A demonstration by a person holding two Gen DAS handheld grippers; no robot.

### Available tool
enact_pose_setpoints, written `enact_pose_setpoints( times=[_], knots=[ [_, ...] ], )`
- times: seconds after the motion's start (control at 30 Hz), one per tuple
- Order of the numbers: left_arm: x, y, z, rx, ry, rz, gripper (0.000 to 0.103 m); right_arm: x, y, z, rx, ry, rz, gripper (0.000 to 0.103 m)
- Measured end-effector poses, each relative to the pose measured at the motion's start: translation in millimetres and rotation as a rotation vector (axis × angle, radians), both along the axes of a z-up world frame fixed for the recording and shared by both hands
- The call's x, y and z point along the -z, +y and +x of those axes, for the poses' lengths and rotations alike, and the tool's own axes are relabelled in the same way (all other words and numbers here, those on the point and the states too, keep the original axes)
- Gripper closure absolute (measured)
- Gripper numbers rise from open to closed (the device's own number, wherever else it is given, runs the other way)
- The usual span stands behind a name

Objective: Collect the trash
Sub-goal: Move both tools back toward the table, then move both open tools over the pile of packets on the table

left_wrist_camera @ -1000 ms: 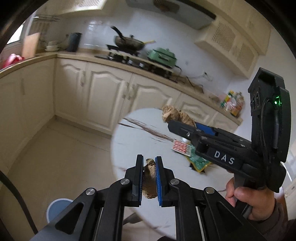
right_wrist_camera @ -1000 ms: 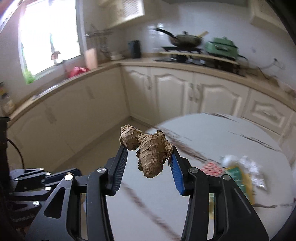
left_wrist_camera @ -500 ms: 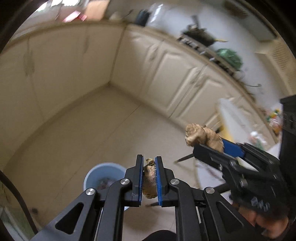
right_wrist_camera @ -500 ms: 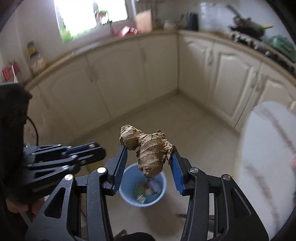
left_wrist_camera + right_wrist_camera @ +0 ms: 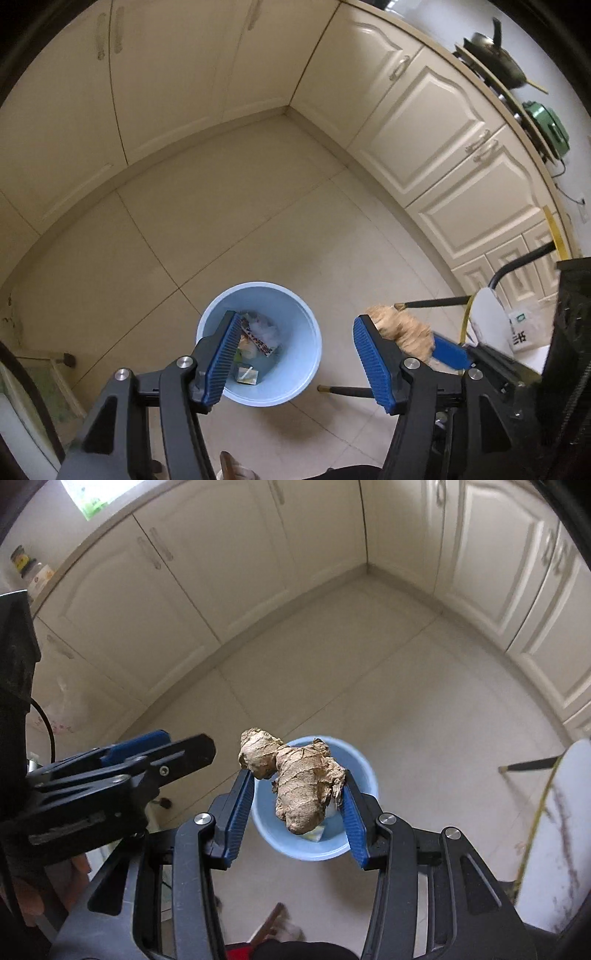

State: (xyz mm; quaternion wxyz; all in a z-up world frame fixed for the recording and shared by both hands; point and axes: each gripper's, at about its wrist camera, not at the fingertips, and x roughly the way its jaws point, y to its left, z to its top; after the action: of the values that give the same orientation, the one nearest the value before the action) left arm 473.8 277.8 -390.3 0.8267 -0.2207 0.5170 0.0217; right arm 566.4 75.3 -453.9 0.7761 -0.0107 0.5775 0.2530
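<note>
A pale blue trash bin [image 5: 303, 373] stands on the tiled floor and holds wrappers and a small carton. My left gripper [image 5: 295, 320] hangs right above it, its jaws opening with nothing between the blue pads. In the right wrist view my right gripper [image 5: 297, 775] is shut on a knobbly brown ginger root [image 5: 303, 782], held over the same bin [image 5: 295, 845]. The ginger root [image 5: 404, 328] and the right gripper also show at the right of the left wrist view. The left gripper [image 5: 147, 755] shows at the left of the right wrist view.
Cream cabinets [image 5: 436, 122] line the walls around the corner floor. The white table [image 5: 561, 834] edge and its dark legs [image 5: 351, 390] are at the right, close to the bin. A wok [image 5: 495, 55] and a green pot [image 5: 550, 125] sit on the counter.
Both grippers swung from the table down over the bin. The left jaws opened and the small brown piece they held is gone from them. The right still grips the ginger.
</note>
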Motion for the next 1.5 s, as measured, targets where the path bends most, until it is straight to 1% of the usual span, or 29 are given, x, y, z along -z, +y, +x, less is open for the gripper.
enact_pose_setpoints(
  times=[0.03,0.1,0.17,0.23,0.3,0.33,0.4,0.5,0.53,0.6,0.63,0.7,0.77,0.83,0.9,0.97,1.0,1.03,1.1,1.13,1.2,1.27,1.37,1.4,1.47,1.5],
  knots=[
    [-3.2,-3.9,3.8,-0.005,0.003,0.002,0.044,4.1,0.7,1.1,0.0,0.014,0.006,0.056],
    [-6.3,-6.9,3.6,-0.016,0.001,0.014,0.044,3.9,1.4,2.2,-0.004,0.007,0.011,0.054],
    [-16.2,-19.0,-1.5,-0.024,-0.015,0.024,0.044,0.3,5.9,-2.5,-0.01,-0.006,0.012,0.049],
    [-29.9,-24.3,-12.6,-0.033,-0.042,0.039,0.044,-9.4,7.5,-5.1,-0.01,-0.054,-0.009,0.027],
    [-48.5,-33.4,-23.3,-0.049,-0.08,0.062,0.043,-26.1,4.3,-8.5,-0.01,-0.101,-0.015,0.026],
    [-60.0,-36.3,-29.2,-0.059,-0.106,0.075,0.043,-37.2,2.1,-10.9,-0.005,-0.135,-0.022,0.022],
    [-89.9,-50.3,-44.5,-0.077,-0.174,0.138,0.042,-59.3,-1.8,-18.5,0.006,-0.194,-0.042,0.013],
    [-129.4,-79.0,-64.1,-0.113,-0.246,0.319,0.038,-99.1,-15.4,-34.5,0.032,-0.287,-0.038,0.01],
    [-139.0,-87.6,-68.4,-0.11,-0.269,0.343,0.036,-114.5,-22.4,-40.9,0.042,-0.321,-0.036,0.008],
    [-163.2,-108.3,-82.3,-0.104,-0.337,0.367,0.029,-141.8,-37.1,-54.3,0.063,-0.383,-0.021,0.007],
    [-177.5,-121.9,-91.7,-0.113,-0.372,0.384,0.028,-156.0,-44.2,-60.8,0.081,-0.415,-0.021,0.004],
    [-198.1,-143.6,-108.3,-0.111,-0.433,0.394,0.025,-182.4,-59.1,-74.9,0.105,-0.476,-0.011,0.004],
    [-215.5,-167.0,-124.3,-0.108,-0.477,0.415,0.023,-210.5,-78.4,-89.8,0.135,-0.543,-0.003,0.003],
    [-229.7,-191.6,-142.9,-0.111,-0.521,0.448,0.019,-237.7,-98.7,-110.0,0.163,-0.612,0.008,0.0],
    [-248.5,-223.3,-165.4,-0.128,-0.576,0.489,0.01,-268.7,-112.2,-127.4,0.191,-0.682,0.012,0.0],
    [-255.4,-250.1,-196.8,-0.154,-0.631,0.518,0.008,-294.4,-129.9,-148.9,0.21,-0.746,0.023,0.0],
    [-264.6,-266.1,-209.4,-0.164,-0.675,0.523,0.006,-307.1,-139.7,-161.2,0.223,-0.782,0.024,0.0],
    [-262.5,-288.7,-219.5,-0.162,-0.713,0.522,0.005,-318.9,-146.0,-171.5,0.233,-0.812,0.023,0.0],
    [-269.4,-315.3,-233.2,-0.155,-0.771,0.516,0.001,-337.6,-156.5,-191.3,0.253,-0.858,0.019,0.0],
    [-273.4,-333.4,-244.8,-0.138,-0.805,0.52,0.001,-347.1,-165.5,-203.4,0.268,-0.887,0.018,0.0],
    [-281.2,-363.0,-257.3,-0.115,-0.842,0.537,0.001,-362.1,-178.8,-222.3,0.294,-0.927,0.016,0.0],
    [-283.0,-385.1,-266.2,-0.095,-0.871,0.54,0.001,-374.1,-194.6,-241.6,0.321,-0.962,0.022,0.0],
    [-282.1,-411.4,-281.8,-0.048,-0.91,0.517,0.001,-387.2,-223.7,-262.9,0.369,-0.991,0.023,0.0],
    [-283.0,-426.4,-284.0,-0.026,-0.922,0.514,0.001,-387.4,-231.0,-268.5,0.382,-0.995,0.02,0.0],
    [-272.8,-430.5,-291.0,0.006,-0.935,0.51,0.001,-390.5,-250.3,-279.1,0.417,-1.009,0.013,0.0],
    [-269.5,-423.5,-306.4,0.024,-0.941,0.508,0.001,-391.1,-259.1,-282.3,0.435,-1.011,0.006,0.0]
  ],
)
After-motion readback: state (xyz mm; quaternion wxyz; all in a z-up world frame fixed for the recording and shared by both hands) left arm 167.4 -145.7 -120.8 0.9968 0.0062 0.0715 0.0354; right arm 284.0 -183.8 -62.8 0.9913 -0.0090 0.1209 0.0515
